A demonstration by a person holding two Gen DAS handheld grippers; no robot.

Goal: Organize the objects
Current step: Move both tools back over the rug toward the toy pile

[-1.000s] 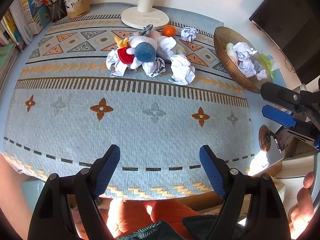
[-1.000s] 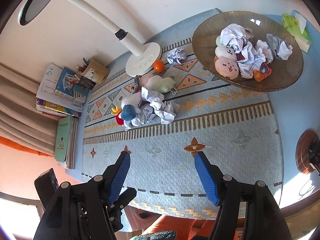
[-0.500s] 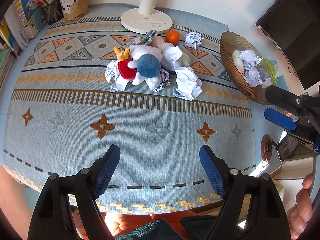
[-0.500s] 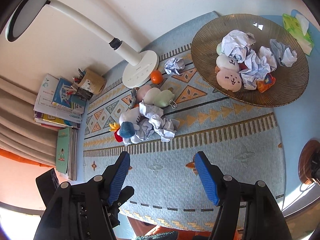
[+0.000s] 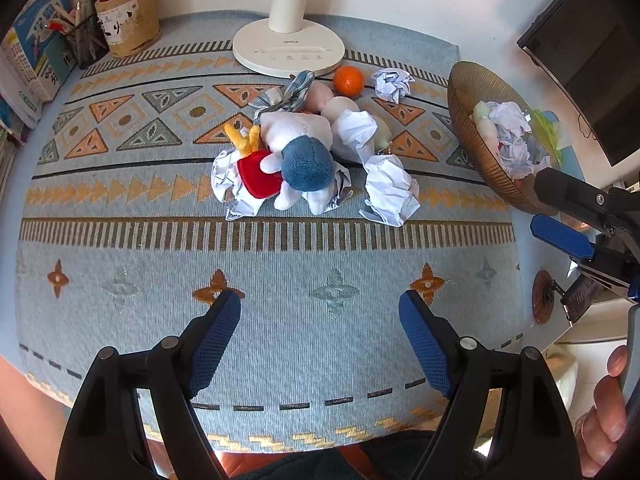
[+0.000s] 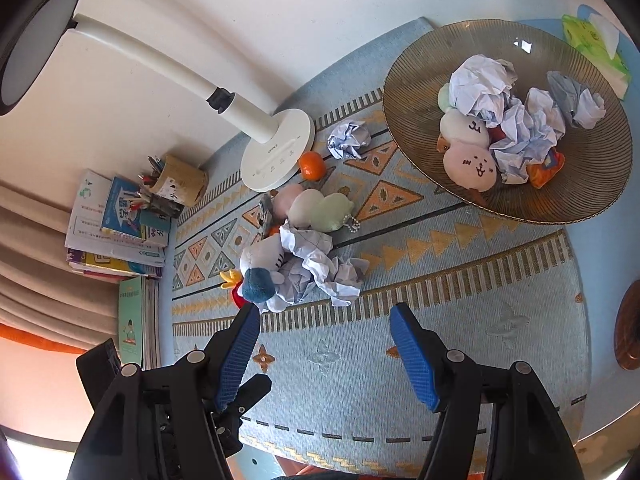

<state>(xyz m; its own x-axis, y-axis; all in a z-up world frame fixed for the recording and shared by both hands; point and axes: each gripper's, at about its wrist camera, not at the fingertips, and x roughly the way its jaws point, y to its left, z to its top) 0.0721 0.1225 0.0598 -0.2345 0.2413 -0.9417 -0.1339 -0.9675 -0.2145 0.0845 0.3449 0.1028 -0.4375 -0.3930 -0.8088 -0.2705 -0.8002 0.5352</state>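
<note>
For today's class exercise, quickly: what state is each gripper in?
Left gripper: open, holding nothing.
Right gripper: open, holding nothing.

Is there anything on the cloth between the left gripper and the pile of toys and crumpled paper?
Nothing visible. Only bare patterned cloth lies between the open left gripper and the pile.
</note>
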